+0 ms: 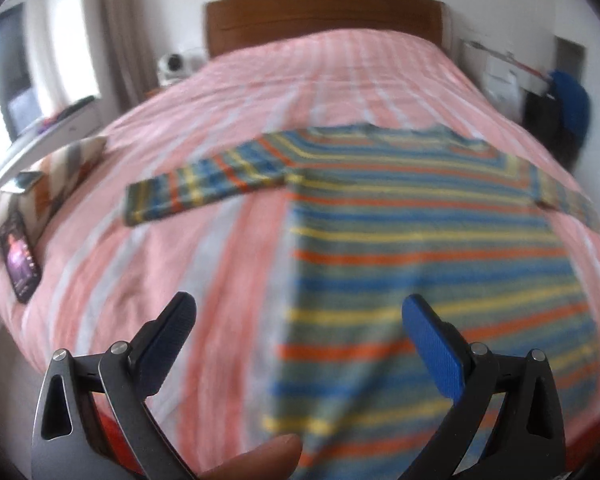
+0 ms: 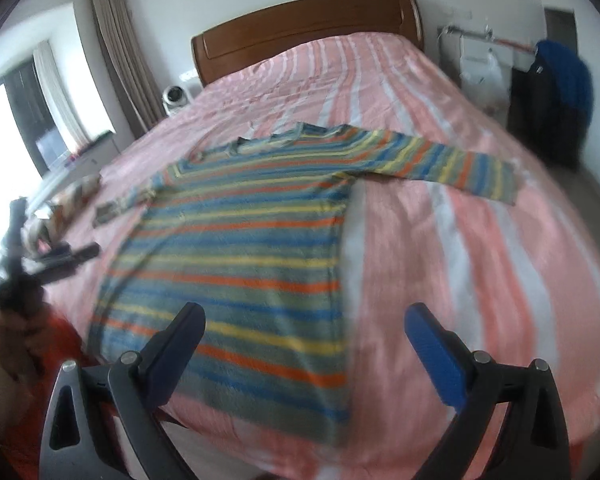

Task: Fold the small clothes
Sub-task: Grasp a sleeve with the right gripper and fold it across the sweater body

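Note:
A long-sleeved striped sweater in blue, yellow, orange and grey-green lies flat on the bed, hem toward me, both sleeves spread out sideways. My left gripper hovers open above the sweater's lower left edge, nothing between its fingers. My right gripper hangs open over the sweater's lower right edge, also holding nothing. The left gripper shows in the right wrist view at the far left, held in a hand. A fingertip pokes in at the bottom of the left wrist view.
The bed has a pink and white striped cover and a wooden headboard. A patterned pillow and a phone lie at the bed's left edge. A small white fan stands left of the headboard; dark bags and blue clothing are on the right.

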Tool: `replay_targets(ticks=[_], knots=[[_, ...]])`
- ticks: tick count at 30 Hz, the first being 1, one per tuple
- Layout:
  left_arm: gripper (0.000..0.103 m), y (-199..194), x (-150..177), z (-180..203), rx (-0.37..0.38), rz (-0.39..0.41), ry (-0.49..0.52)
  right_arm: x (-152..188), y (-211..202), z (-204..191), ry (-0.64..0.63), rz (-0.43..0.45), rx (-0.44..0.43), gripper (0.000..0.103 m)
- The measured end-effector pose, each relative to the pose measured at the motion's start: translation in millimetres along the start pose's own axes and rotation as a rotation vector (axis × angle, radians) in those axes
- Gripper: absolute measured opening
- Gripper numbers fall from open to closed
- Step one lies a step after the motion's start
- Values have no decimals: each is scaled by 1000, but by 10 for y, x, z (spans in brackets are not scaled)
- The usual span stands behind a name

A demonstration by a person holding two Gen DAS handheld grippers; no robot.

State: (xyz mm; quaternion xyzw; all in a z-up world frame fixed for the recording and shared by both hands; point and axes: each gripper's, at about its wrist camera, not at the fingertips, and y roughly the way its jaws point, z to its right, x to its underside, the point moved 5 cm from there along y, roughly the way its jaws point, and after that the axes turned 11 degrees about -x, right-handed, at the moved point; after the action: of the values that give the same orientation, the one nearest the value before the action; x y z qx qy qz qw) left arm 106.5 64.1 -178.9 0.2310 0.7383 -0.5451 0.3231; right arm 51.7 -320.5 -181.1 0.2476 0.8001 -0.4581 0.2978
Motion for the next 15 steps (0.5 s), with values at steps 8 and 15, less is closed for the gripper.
replay_targets(ticks=[8,15], knots=[[103,357,280,-361,-124,-20,-78,-1195,-224,1705,308,234,9,99],[103,383,294,-487,-169,0,-112,-1169,197,2916,632,169,53,72]])
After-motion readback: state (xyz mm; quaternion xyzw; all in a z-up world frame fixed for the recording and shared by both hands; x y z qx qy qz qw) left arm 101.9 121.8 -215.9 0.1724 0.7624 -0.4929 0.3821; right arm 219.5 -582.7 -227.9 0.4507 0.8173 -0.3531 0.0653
